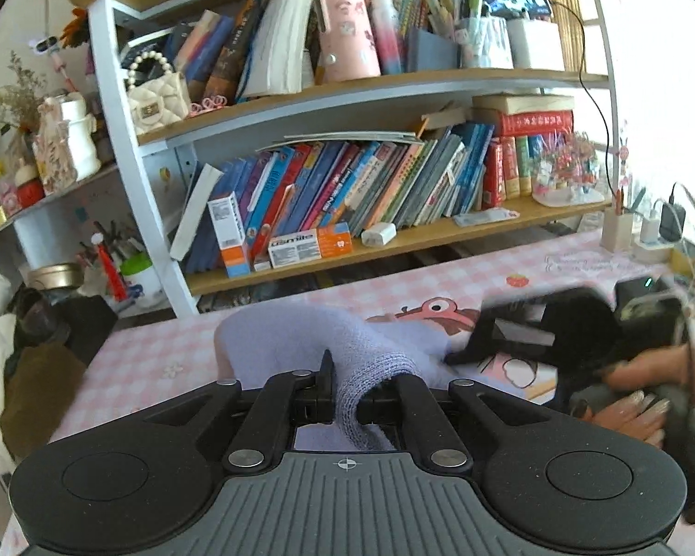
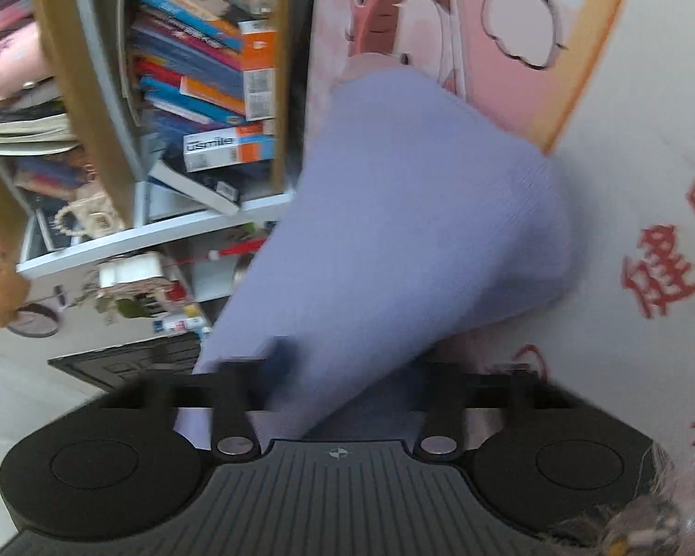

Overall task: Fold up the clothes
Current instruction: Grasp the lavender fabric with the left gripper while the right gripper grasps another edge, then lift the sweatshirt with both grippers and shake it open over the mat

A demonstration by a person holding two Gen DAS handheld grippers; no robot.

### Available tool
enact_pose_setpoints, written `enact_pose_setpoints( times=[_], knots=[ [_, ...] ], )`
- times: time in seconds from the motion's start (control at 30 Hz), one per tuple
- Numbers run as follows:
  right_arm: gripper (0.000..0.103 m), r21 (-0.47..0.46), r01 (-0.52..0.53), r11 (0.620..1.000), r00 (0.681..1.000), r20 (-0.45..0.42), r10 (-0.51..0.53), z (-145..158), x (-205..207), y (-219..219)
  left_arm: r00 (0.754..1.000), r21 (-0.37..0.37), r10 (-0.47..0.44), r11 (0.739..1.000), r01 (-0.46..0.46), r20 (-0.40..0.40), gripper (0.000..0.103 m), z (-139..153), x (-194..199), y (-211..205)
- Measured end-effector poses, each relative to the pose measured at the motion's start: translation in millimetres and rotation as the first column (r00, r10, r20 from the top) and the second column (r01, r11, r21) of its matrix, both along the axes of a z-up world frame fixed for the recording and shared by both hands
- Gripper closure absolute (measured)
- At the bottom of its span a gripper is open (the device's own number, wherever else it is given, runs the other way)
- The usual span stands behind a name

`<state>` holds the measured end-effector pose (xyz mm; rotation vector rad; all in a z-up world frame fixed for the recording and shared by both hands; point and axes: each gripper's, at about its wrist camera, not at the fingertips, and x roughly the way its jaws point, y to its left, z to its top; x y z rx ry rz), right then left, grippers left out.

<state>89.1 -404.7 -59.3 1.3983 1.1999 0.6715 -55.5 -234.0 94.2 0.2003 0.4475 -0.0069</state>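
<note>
A lavender knit garment [image 1: 296, 338] lies bunched on the pink checked table mat [image 1: 162, 352]. My left gripper [image 1: 361, 384] is shut on its ribbed edge, which hangs down between the fingers. In the left wrist view my right gripper [image 1: 468, 347] is blurred at the right, held by a person's hand [image 1: 634, 407], with its tips at the garment's right end. In the right wrist view the lavender garment [image 2: 417, 208] rises over the mat [image 2: 625, 148] and drapes between the widely spread fingers of my right gripper [image 2: 370, 370]. That view is motion-blurred.
A white-framed bookshelf [image 1: 347, 241] packed with books stands along the table's far edge. A charger and power strip [image 1: 658, 236] sit at the far right. Dark bags and clutter [image 1: 37, 324] lie beyond the table's left edge.
</note>
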Motion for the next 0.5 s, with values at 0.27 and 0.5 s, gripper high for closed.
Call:
enact_pose_setpoints(
  times=[0.27, 0.5],
  knots=[
    [0.091, 0.096, 0.195, 0.976, 0.903, 0.371, -0.217, 76, 8, -62, 0.989, -0.054, -0.118, 0.991, 0.123, 0.094, 0.098, 29, -12, -20],
    [0.091, 0.278, 0.215, 0.936, 0.582, 0.734, -0.351, 226, 14, -105, 0.834, -0.283, -0.349, 0.824, 0.49, 0.428, 0.098, 98, -19, -26]
  ],
)
